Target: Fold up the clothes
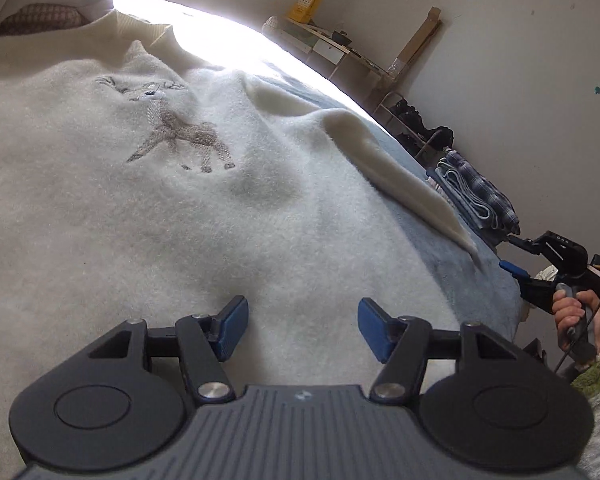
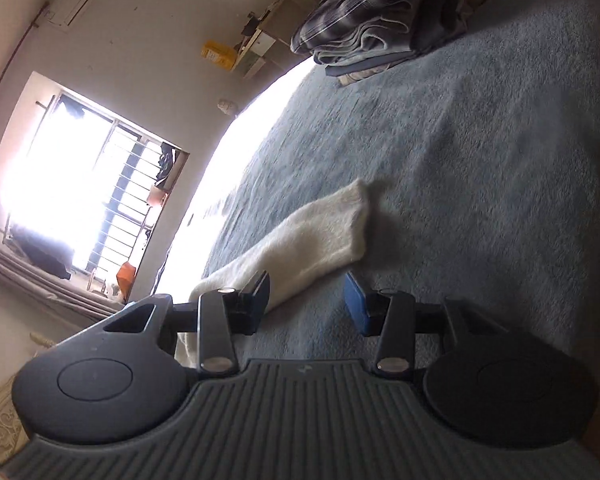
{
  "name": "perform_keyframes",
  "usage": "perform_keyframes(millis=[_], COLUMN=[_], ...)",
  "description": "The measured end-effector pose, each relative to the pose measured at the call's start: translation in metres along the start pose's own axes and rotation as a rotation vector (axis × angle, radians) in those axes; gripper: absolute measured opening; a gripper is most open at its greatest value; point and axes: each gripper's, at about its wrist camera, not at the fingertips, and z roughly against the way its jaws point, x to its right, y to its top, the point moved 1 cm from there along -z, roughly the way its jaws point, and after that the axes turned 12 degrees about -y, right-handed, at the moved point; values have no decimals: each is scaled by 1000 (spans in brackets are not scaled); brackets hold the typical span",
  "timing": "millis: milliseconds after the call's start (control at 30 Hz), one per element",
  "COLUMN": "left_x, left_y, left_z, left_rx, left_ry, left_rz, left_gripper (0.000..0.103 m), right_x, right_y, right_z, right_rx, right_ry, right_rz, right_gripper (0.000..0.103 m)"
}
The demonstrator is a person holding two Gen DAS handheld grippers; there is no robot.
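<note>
A cream fleece sweater [image 1: 140,208] with an embroidered deer [image 1: 180,128] lies spread front-up on a blue blanket [image 1: 452,264]. My left gripper [image 1: 302,326] is open, low over the sweater's lower part, with nothing between its blue pads. One sleeve [image 1: 404,188] stretches out to the right toward the bed edge. In the right wrist view that sleeve [image 2: 308,240] lies across the blanket [image 2: 460,160], its cuff just ahead. My right gripper [image 2: 308,300] is open over the sleeve, holding nothing. It also shows at the left view's right edge as the right gripper [image 1: 516,256], held by a hand [image 1: 568,312].
A stack of folded plaid and blue clothes [image 2: 380,20] sits at the far side of the bed, also seen as the stack [image 1: 476,196]. A pillow [image 1: 40,4] lies past the collar. A bright window [image 2: 80,184], a shelf [image 1: 332,48] and a yellow box [image 1: 302,6] line the walls.
</note>
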Motion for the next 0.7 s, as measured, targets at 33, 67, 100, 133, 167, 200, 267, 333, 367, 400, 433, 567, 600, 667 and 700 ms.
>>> perform_keyframes(millis=[33,67,100,133,167,200,267,333,367,400,433,567,600,667,700], left_x=[-2,-4,-5,-5,-5,-5,-5,-5,-5,-4,-4,-4,-4,-3,-3], left_y=[-3,-6,-8,-9,-11,-12,-14,-16,-17,-19,-19,-20,-20,-20,-20], left_z=[1,2,2,2,3,3,3,4,5,4,3,0,0,0,0], left_rx=[18,32,39,45,51,58,74,88,95,100,103,109,109,111,111], left_ry=[-11,-20,-24,-26,-25,-23,-19,-17,-16,-15,-14,-18,-19,-21,-22], left_rz=[6,7,1,-5,-8,-10,-13,-16,-21,-30,-39,-62,-66,-68,-67], left_gripper=[62,62,62,62,62,62,62,63,63,64,64,67,67,67,67], right_x=[4,8,10,8,6,5,4,4,2,1,-1,-6,-10,-20,-26], right_y=[11,21,30,35,42,49,59,64,66,68,69,70,69,67,70], right_z=[-7,-15,-24,-36,-47,-59,-83,-102,-107,-110,-112,-116,-117,-117,-117], right_rx=[-1,-2,-4,-9,-12,-12,-46,-82,-86,-88,-88,-103,-107,-110,-109], right_ry=[-10,-20,-34,-54,-75,-96,-122,-134,-135,-138,-147,-170,-184,-202,-205], right_rz=[-22,-44,-58,-54,-53,-56,-72,-99,-99,-96,-86,-38,0,76,113], right_gripper=[42,42,42,42,42,42,42,42,42,41,41,35,32,15,11])
